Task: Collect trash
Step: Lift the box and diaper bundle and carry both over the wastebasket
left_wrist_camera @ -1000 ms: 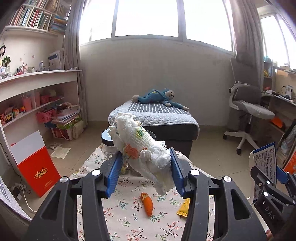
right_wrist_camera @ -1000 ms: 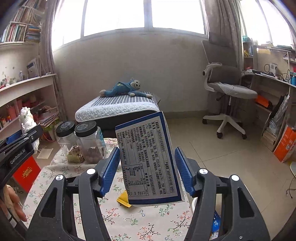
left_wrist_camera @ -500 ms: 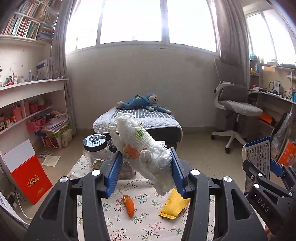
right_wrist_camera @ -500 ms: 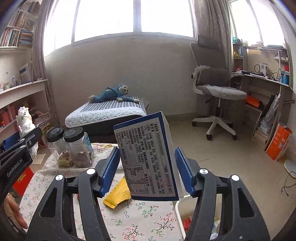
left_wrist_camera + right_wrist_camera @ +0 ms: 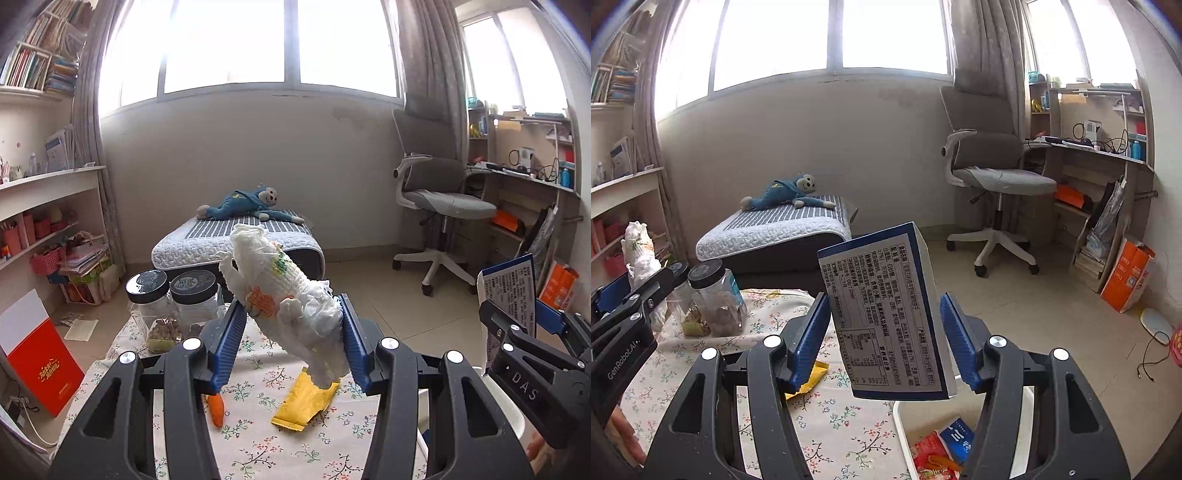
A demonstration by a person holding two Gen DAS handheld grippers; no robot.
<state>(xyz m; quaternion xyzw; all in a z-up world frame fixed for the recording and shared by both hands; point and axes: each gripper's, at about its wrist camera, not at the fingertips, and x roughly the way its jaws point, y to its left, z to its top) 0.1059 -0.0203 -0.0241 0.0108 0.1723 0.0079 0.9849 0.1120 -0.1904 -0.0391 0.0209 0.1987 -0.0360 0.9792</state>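
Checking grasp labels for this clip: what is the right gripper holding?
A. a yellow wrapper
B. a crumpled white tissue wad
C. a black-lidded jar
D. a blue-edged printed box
D: the right gripper clamps the blue-edged printed box between its blue pads, above the white bin.

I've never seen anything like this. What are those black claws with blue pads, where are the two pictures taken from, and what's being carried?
There is no robot here: a person holds a clamp-like tool in each hand, and each has a wide-angle camera looking along its two fingers. One picture comes from each tool.

The left hand-held gripper is clamped on a crumpled white wad of tissue. The right hand-held gripper is clamped on a blue and white printed carton.

Below them is a table with a flowered cloth. On it lie a yellow wrapper and a small orange piece, beside two black-lidded jars. At the table's right edge stands a white bin that already holds some packets, so it is probably where the trash goes.
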